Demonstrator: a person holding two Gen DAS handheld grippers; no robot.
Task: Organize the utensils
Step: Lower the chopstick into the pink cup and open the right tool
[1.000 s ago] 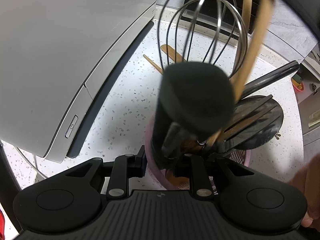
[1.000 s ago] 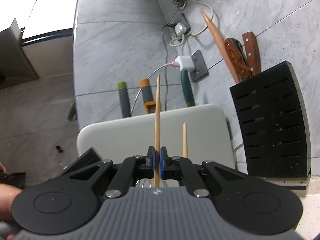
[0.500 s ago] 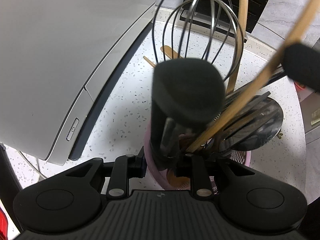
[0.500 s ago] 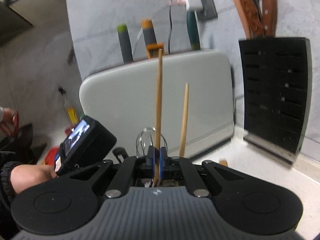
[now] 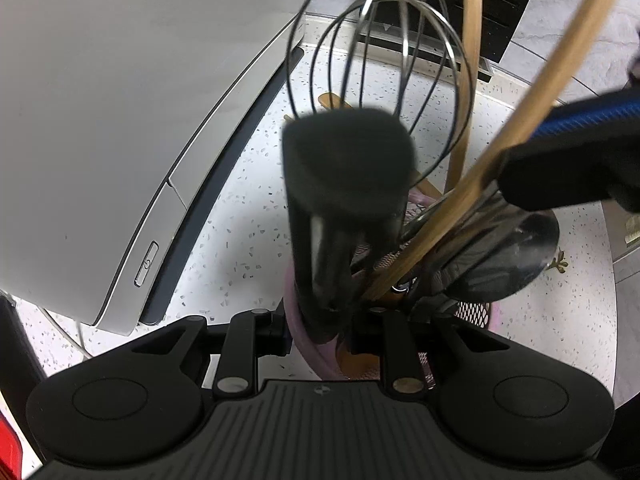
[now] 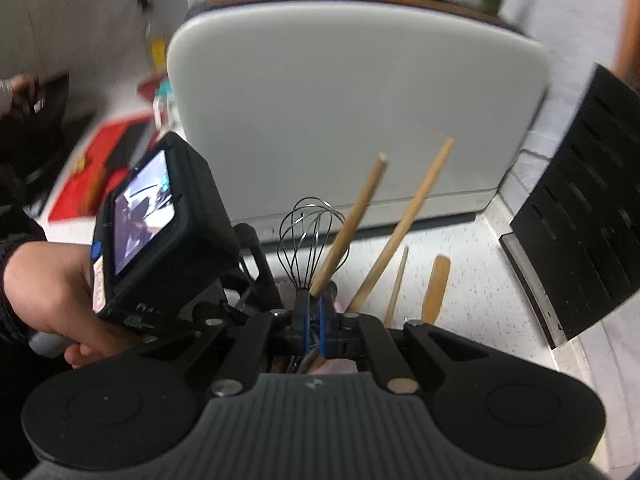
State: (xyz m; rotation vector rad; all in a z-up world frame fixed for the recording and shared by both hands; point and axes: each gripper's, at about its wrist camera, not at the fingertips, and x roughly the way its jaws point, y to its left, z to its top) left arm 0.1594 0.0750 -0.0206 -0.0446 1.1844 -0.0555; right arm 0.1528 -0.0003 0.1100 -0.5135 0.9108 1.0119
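A pink mesh utensil holder [image 5: 496, 316] stands on the speckled counter. It holds a wire whisk [image 5: 384, 60], a thick black handle [image 5: 348, 168], a black ladle [image 5: 516, 256] and wooden chopsticks. My left gripper [image 5: 324, 328] is shut on the holder's near rim. My right gripper [image 6: 314, 316] hangs right above the holder, shut on one chopstick [image 6: 352, 216]. That stick slants up past the blue pads, and its lower end reaches into the holder. The same gripper [image 5: 560, 152] enters the left wrist view from the right. A second chopstick [image 6: 404, 220] leans in the holder beside it.
A big white appliance [image 6: 352, 100] fills the back and the left side. A black knife block [image 6: 580, 220] stands at the right. One loose chopstick [image 6: 396, 280] and a wooden spatula [image 6: 436, 284] lie on the counter behind the holder. A hand [image 6: 40, 280] holds the left gripper.
My right gripper has tipped down from facing the wall to facing the holder, still gripping the chopstick. The stick now slants to the right. The left gripper and holder stayed put.
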